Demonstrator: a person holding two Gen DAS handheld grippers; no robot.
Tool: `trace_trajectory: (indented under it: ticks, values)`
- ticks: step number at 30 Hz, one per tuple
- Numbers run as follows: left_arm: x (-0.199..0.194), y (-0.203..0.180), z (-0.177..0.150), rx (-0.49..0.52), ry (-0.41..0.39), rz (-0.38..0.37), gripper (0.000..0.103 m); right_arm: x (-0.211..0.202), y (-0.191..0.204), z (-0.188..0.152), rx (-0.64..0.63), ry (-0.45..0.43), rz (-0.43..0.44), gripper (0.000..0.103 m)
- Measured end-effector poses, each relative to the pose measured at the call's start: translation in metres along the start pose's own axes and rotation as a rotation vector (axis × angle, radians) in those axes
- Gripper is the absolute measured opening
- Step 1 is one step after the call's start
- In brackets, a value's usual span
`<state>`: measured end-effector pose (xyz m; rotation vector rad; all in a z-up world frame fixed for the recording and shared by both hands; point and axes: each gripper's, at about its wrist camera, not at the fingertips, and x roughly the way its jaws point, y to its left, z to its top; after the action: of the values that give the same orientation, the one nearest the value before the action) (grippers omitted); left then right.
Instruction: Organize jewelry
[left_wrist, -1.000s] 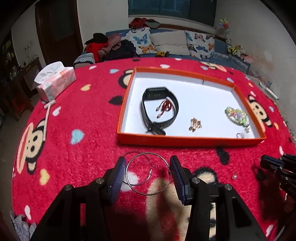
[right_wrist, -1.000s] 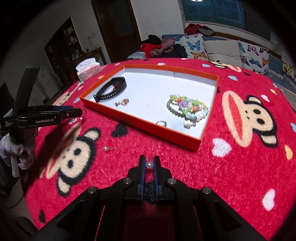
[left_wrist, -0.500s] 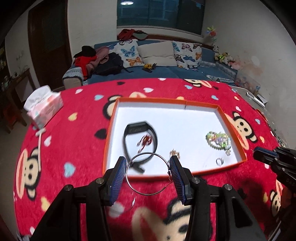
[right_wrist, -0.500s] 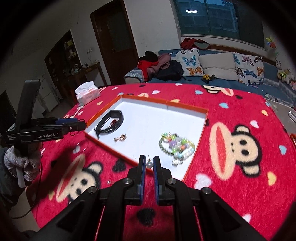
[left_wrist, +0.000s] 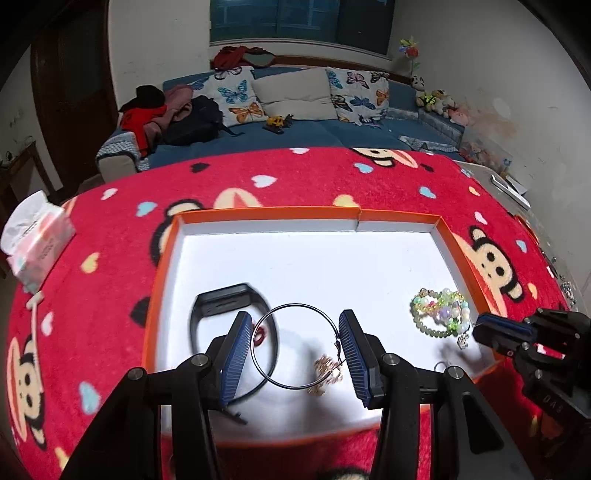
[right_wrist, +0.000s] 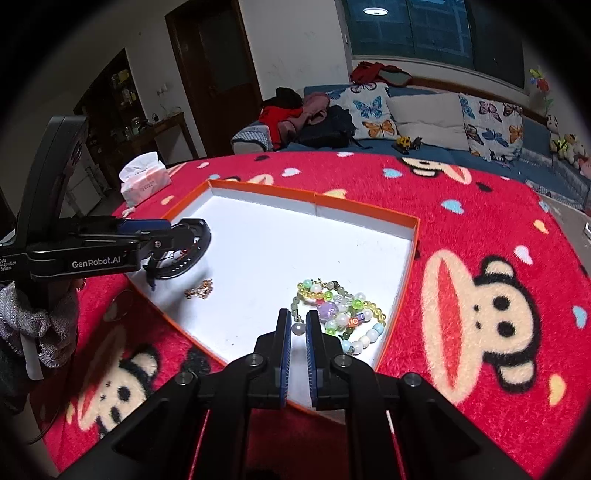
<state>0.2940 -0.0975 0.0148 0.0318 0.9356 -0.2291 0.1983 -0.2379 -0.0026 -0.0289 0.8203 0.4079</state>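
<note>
the left hand-held gripper (left_wrist: 293, 347) is held above the near part of the orange-rimmed tray (left_wrist: 306, 213), its blue pads set wide and pressing on either side of a large thin hoop earring (left_wrist: 295, 345), which hangs between them. the right hand-held gripper (right_wrist: 298, 328) is closed almost fully, pinching a small pearl stud (right_wrist: 297, 328) between its pads, above the tray's near right corner and just beside the beaded bracelets (right_wrist: 341, 314). inside the tray, on its white floor, lie a black watch band (left_wrist: 225, 306) at the near left with a small red item (left_wrist: 260, 334) inside its loop, a small gold piece (right_wrist: 199, 288) near the middle front, a small ring (left_wrist: 440, 366) at the near right, and the beaded bracelets at the right. the tray sits on a counter covered by a red cloth with a monkey pattern (right_wrist: 480, 258). a tissue pack (right_wrist: 144, 181) stands on the cloth, well apart from the tray's far left corner. a second hoop (right_wrist: 119, 304) lies on the cloth just outside the tray's left edge.
</note>
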Motion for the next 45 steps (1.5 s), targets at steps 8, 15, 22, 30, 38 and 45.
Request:
trace_trajectory:
  ticks: [8,15,22,30,38,45]
  values:
    - [0.035,-0.024,0.020,0.054,0.020,-0.017,0.052,0.010,-0.004,-0.004,0.006,0.028,-0.001,0.010]
    - [0.055,-0.033,0.028,0.068,0.032,-0.012,0.052,0.013,-0.009,-0.005,0.018,0.042,0.000,0.010]
    - [0.064,-0.034,0.027,0.060,0.062,-0.019,0.055,0.014,-0.011,-0.004,0.031,0.046,0.002,0.010]
    - [0.057,-0.032,0.026,0.049,0.056,-0.021,0.056,0.008,-0.013,-0.002,0.028,0.036,-0.003,0.027]
    - [0.023,-0.022,0.019,0.020,0.035,-0.006,0.056,-0.006,-0.004,-0.003,0.002,0.030,-0.023,0.027]
    - [-0.018,-0.008,-0.007,-0.013,0.021,0.008,0.056,-0.020,0.018,-0.017,-0.030,0.035,0.011,0.027]
